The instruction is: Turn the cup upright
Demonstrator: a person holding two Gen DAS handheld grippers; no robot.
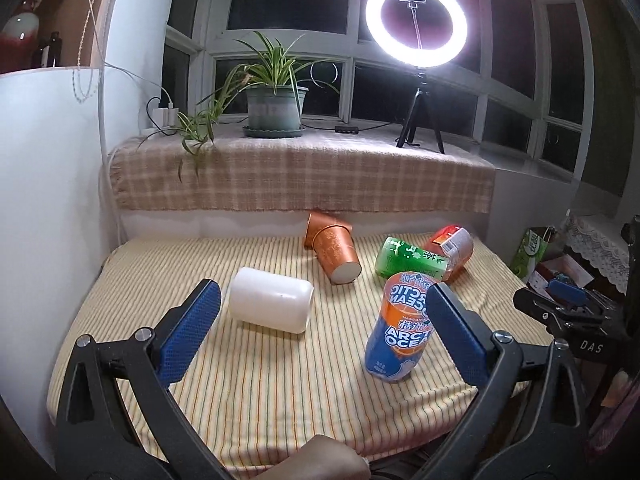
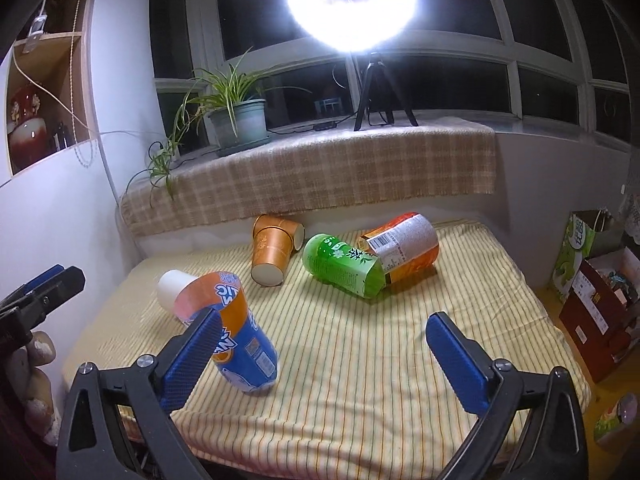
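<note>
Both wrist views forward, sharing striped bed (image 1: 280, 380)

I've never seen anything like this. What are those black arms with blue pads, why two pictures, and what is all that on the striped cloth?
No robot here: a person holds a hand gripper in each hand. The black arms with blue pads are their jaws. Each picture comes from a camera on one gripper, looking forward along the jaws: the left gripper and the right gripper. Both stand open and hold nothing.

On the striped cloth lie cups made from drink packaging. The blue cup stands, leaning a bit. On their sides lie a white cup, two copper cups, a green cup and an orange cup. Behind are a plant and a ring light.
</note>
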